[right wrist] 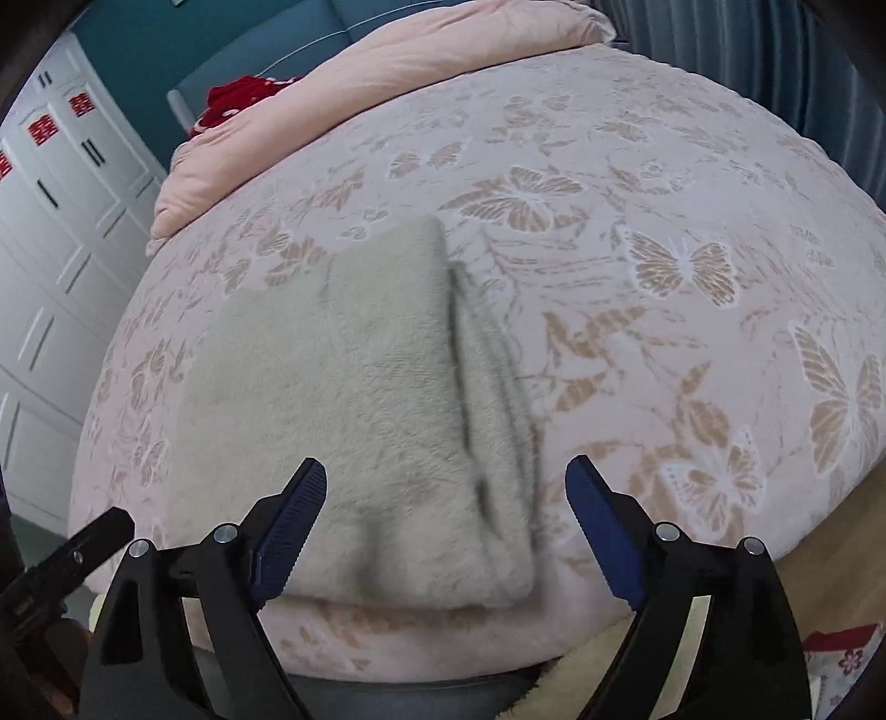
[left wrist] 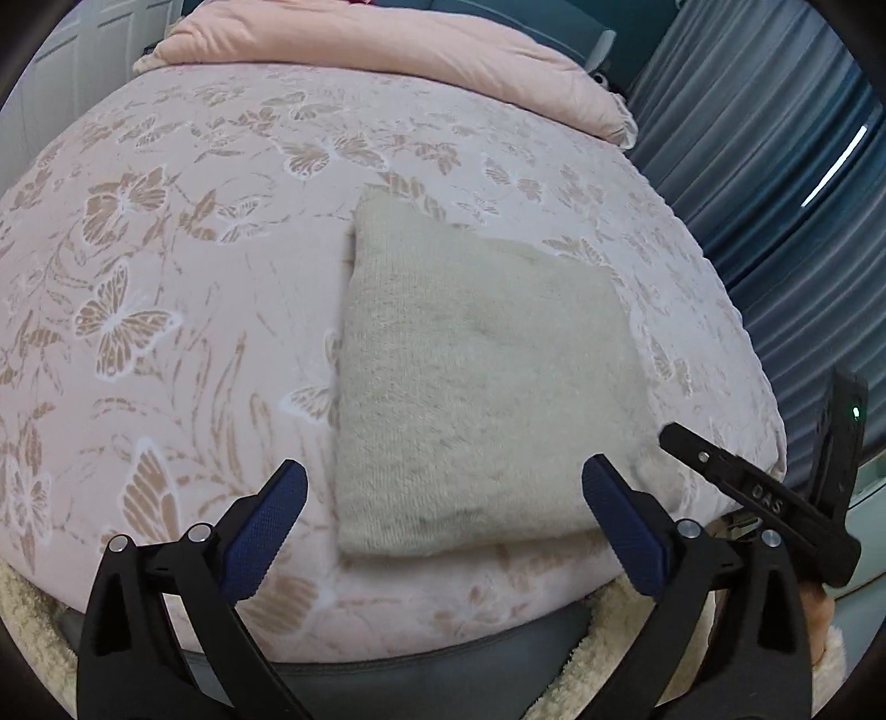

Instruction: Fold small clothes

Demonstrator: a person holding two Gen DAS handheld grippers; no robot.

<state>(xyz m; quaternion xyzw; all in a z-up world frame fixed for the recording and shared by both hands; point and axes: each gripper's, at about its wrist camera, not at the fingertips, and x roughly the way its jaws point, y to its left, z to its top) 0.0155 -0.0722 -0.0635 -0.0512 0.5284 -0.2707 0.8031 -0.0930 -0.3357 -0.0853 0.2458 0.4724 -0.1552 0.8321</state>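
Note:
A pale grey-green fuzzy garment (left wrist: pixel 476 376) lies folded in a rough rectangle on the bed, near the front edge. In the right wrist view the garment (right wrist: pixel 354 399) shows stacked folded layers along its right side. My left gripper (left wrist: pixel 446 487) is open and empty, held above the garment's near edge. My right gripper (right wrist: pixel 446 487) is open and empty, also above the garment's near edge. The right gripper's black body (left wrist: pixel 775 498) shows at the right of the left wrist view.
The bed has a pink bedspread with butterflies (left wrist: pixel 166 277). A pink quilt (left wrist: pixel 387 50) is bunched at the head. Blue-grey curtains (left wrist: pixel 775 194) hang on one side, white cabinets (right wrist: pixel 44 221) on the other. A cream rug (left wrist: pixel 33 620) lies below the bed.

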